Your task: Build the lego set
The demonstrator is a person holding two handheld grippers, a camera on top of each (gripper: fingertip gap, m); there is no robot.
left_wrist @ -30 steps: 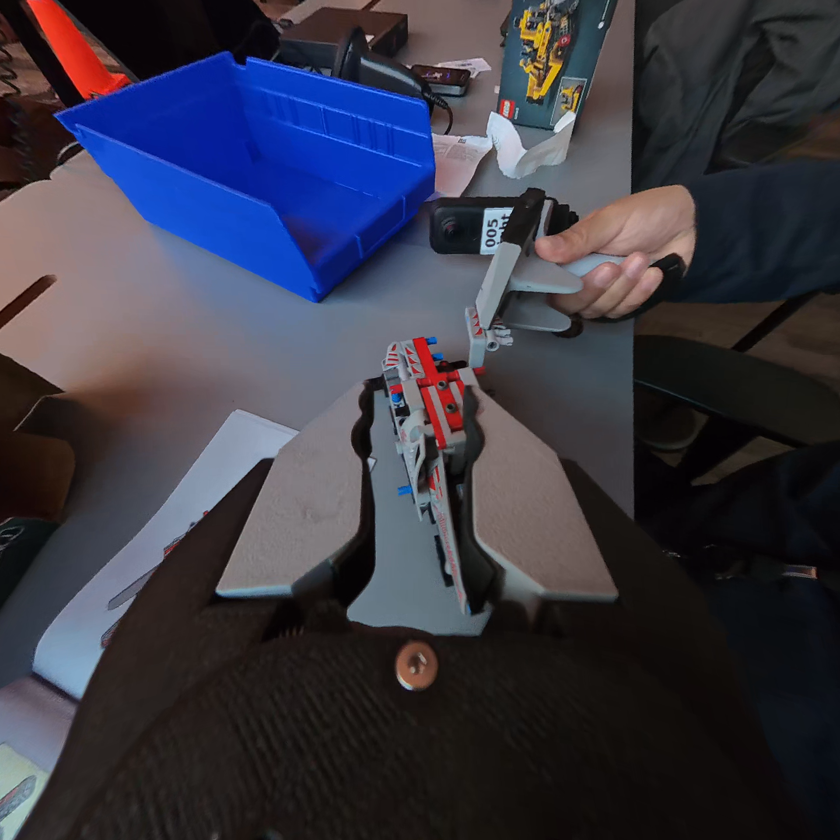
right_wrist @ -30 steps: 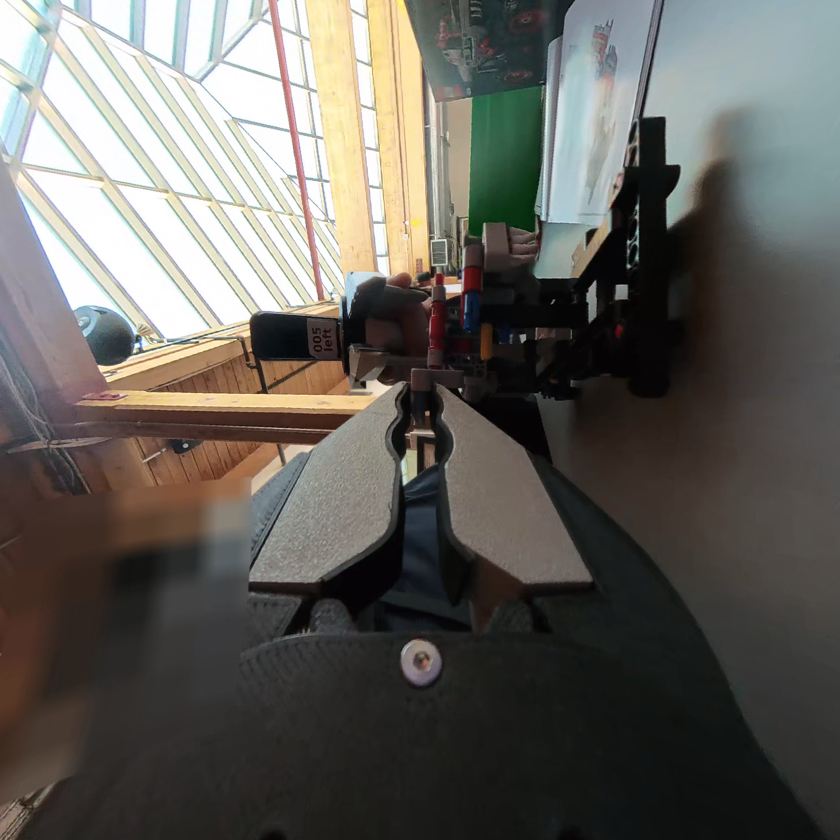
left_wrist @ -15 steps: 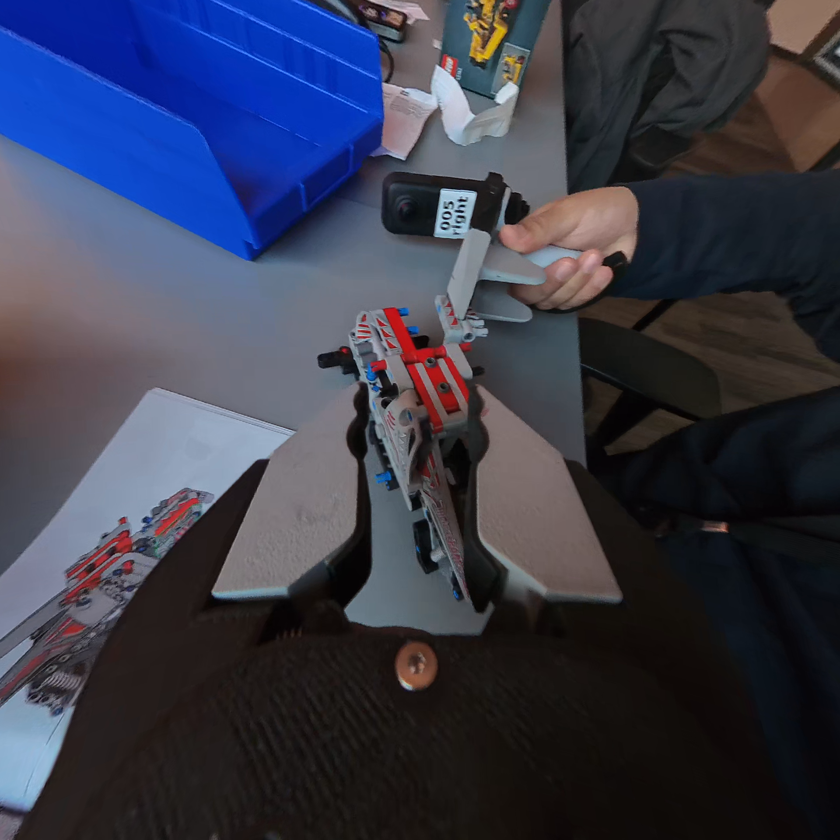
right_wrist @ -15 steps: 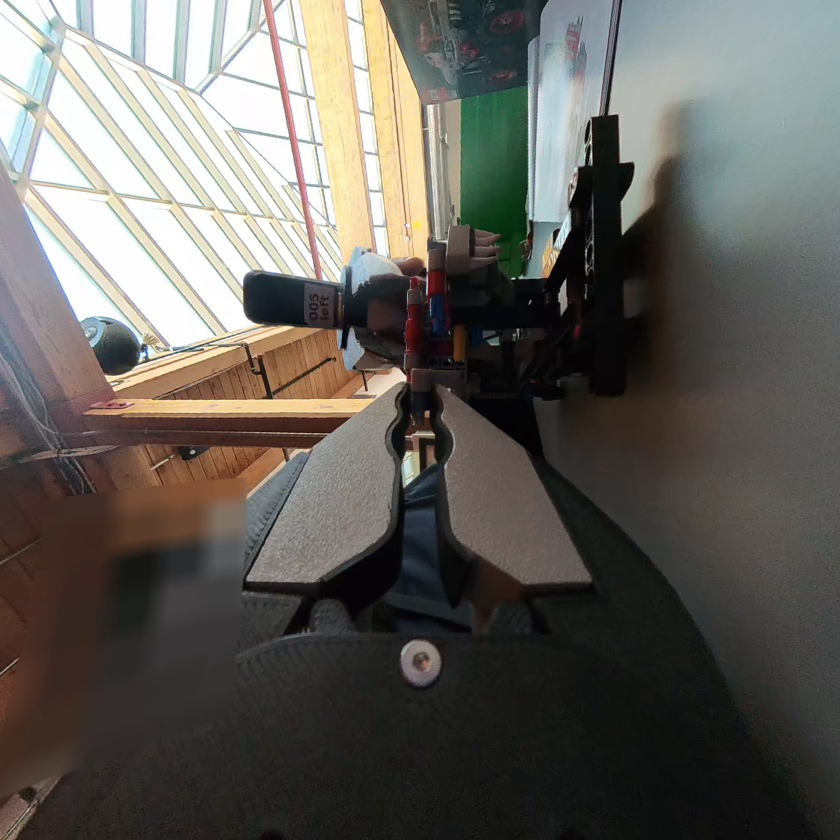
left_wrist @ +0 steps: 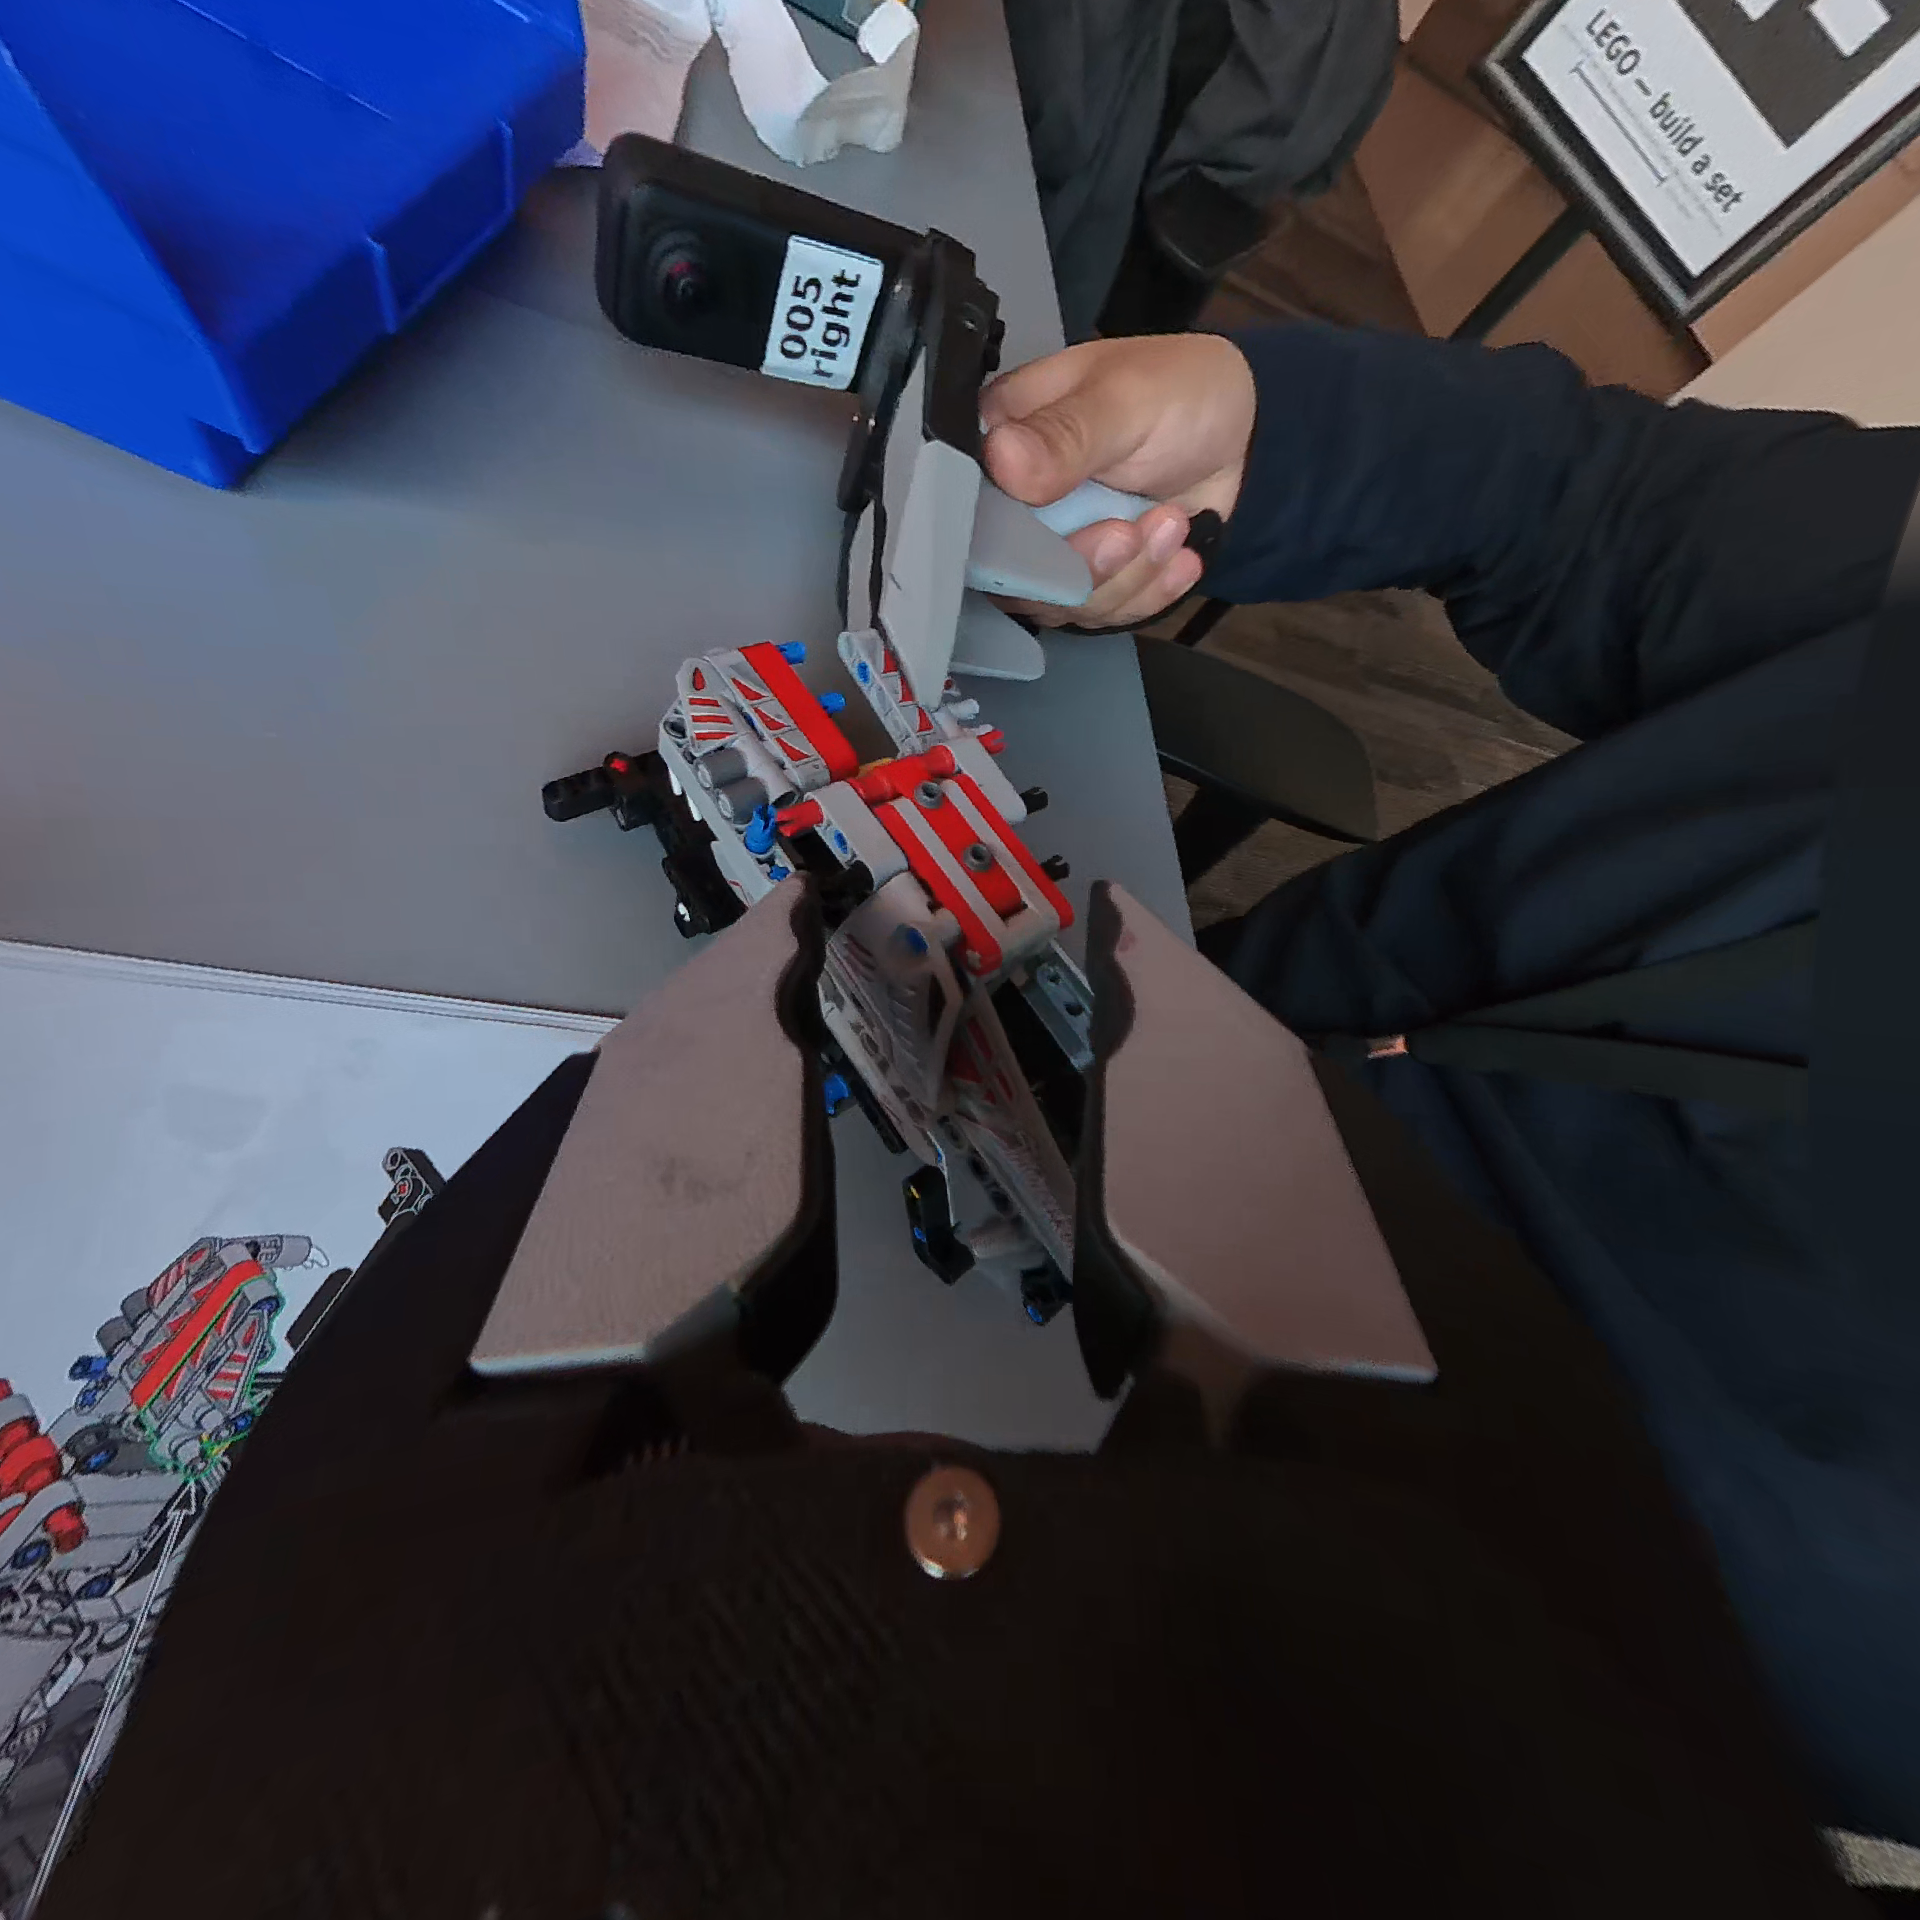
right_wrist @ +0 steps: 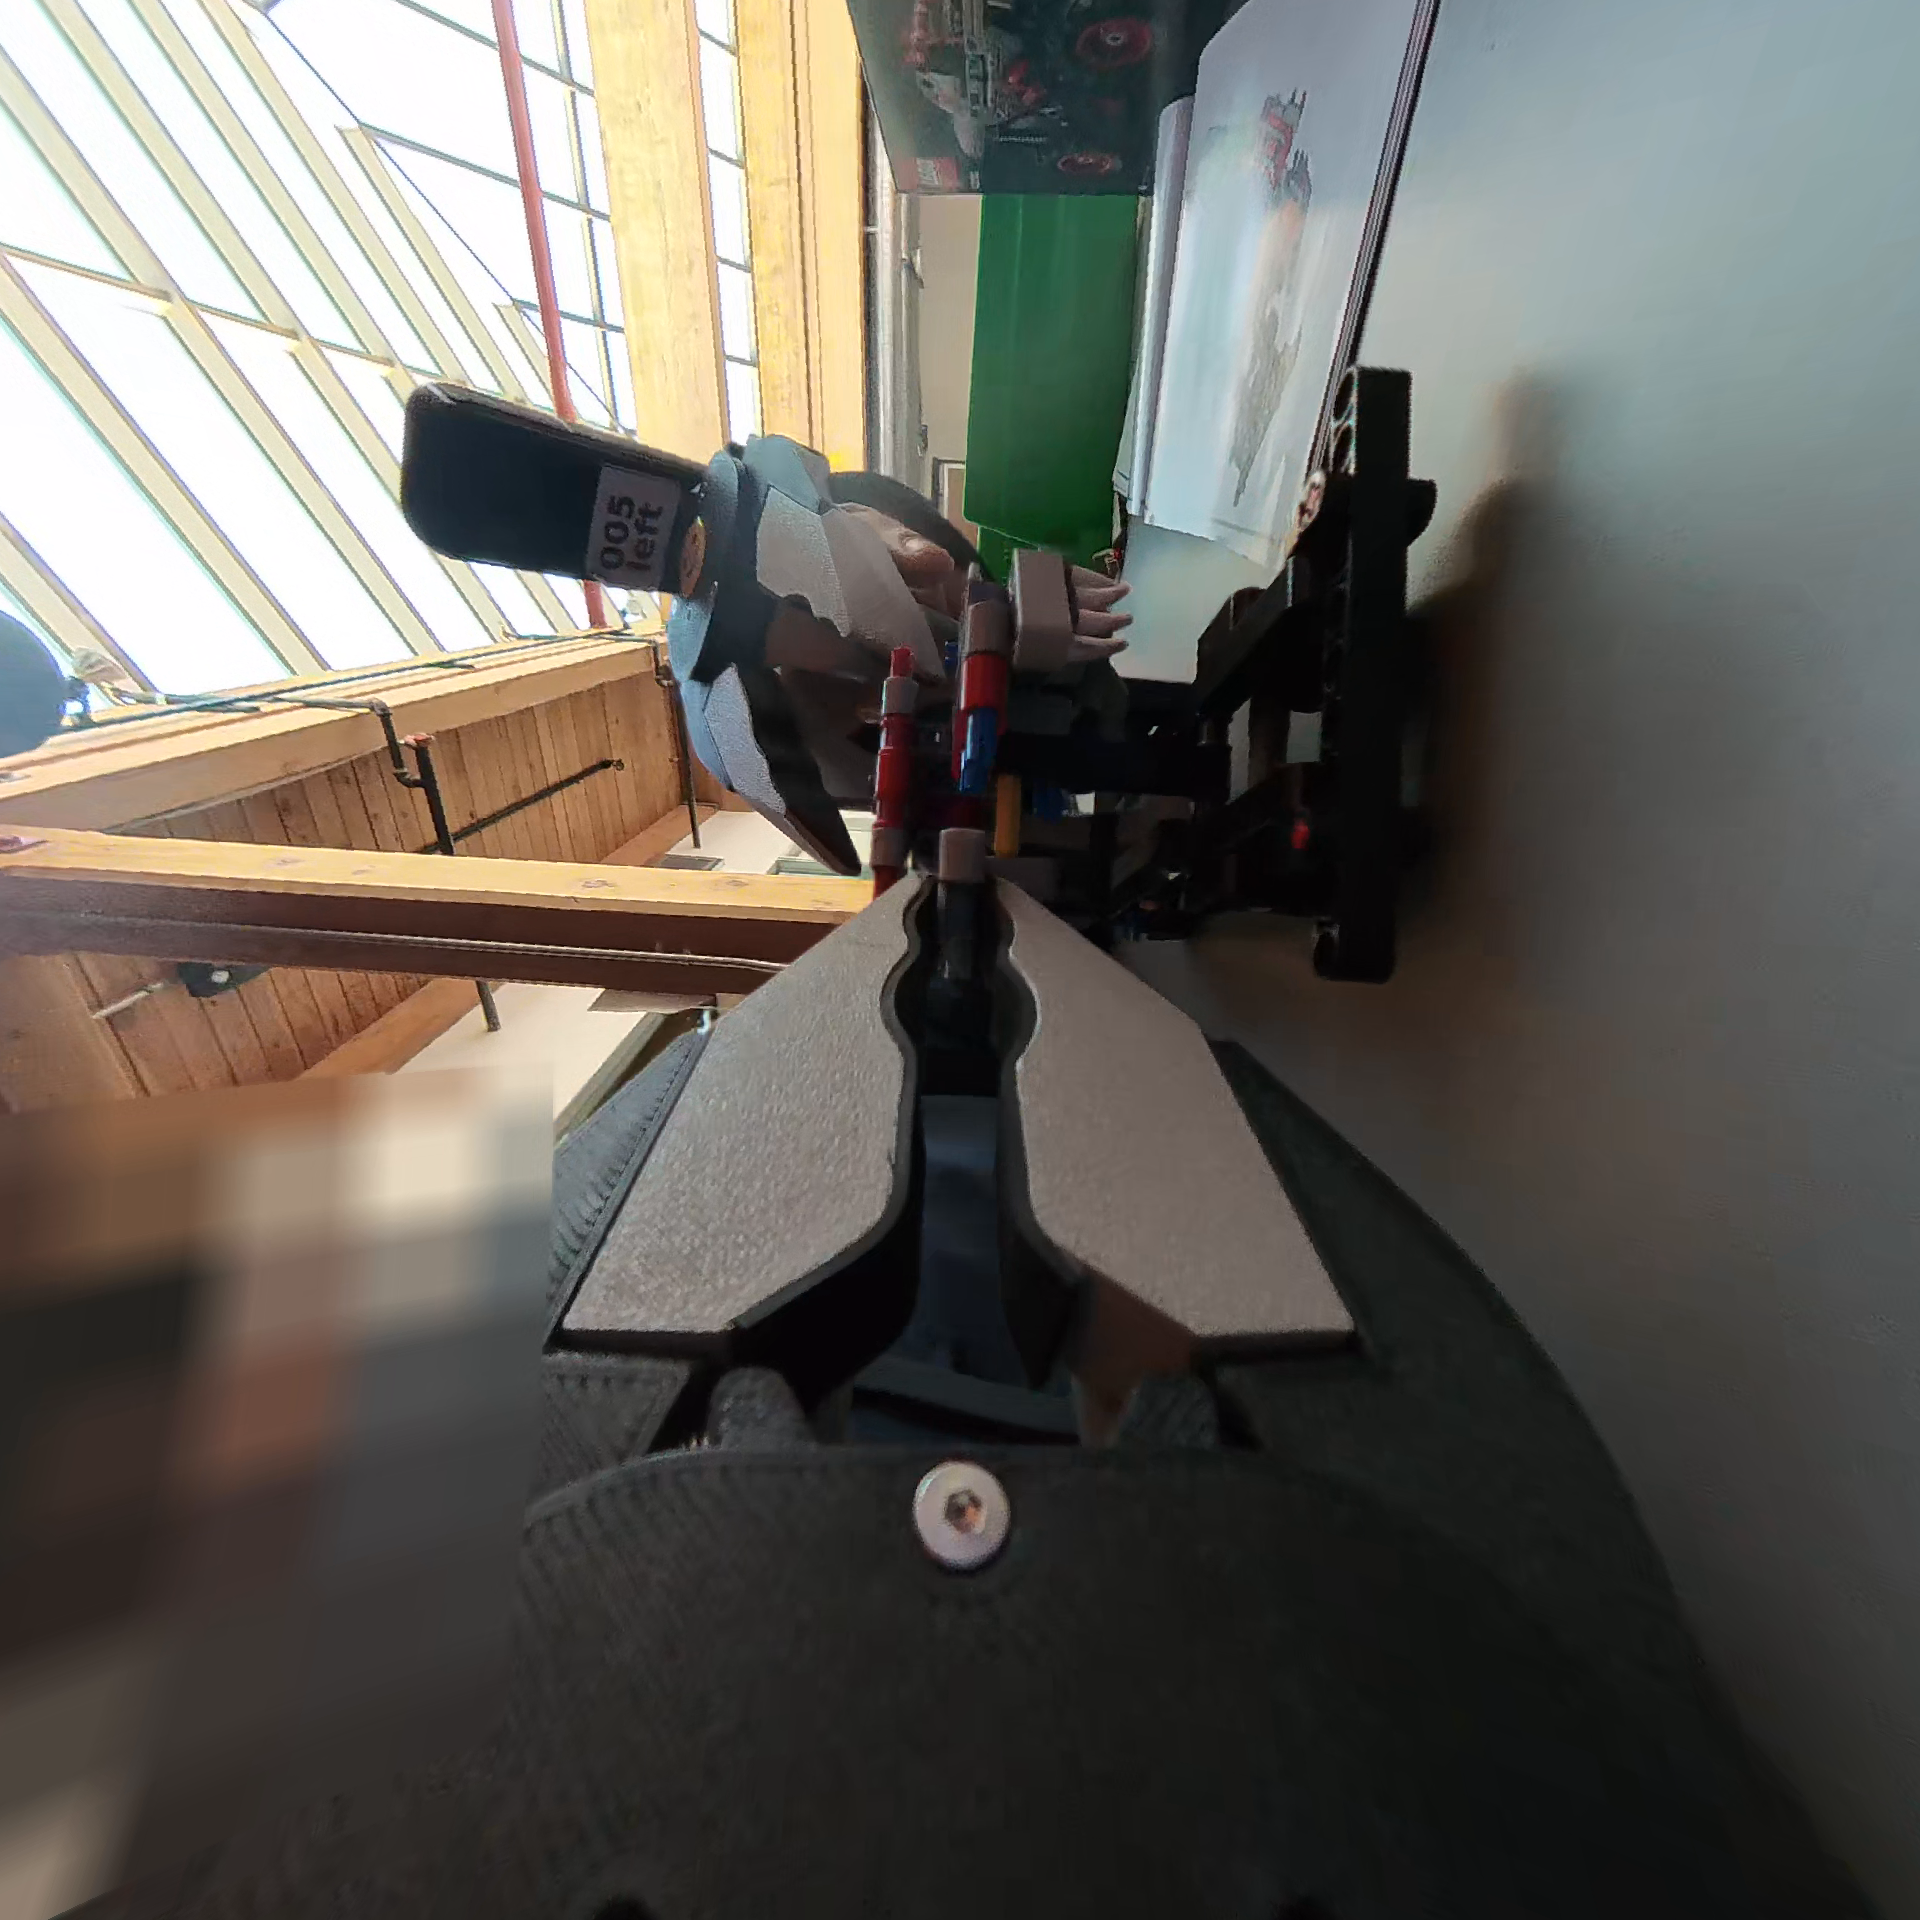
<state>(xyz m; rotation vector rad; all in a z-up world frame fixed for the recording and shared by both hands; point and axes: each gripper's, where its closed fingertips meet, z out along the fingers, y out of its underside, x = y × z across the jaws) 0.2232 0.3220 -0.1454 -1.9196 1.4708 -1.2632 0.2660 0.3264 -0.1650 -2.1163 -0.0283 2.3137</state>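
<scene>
Grey desk (left_wrist: 312,644) carries the red-and-grey lego model (left_wrist: 883,862), gripped at its near end by your left gripper (left_wrist: 940,935). Your right gripper (left_wrist: 914,665) pinches a small grey piece (right_wrist: 961,857) narrowly against the model's far end. Each gripper's camera (left_wrist: 727,275) bears a white label. An open instruction booklet (left_wrist: 208,1195) and blue bin (left_wrist: 208,208) lie alongside.
</scene>
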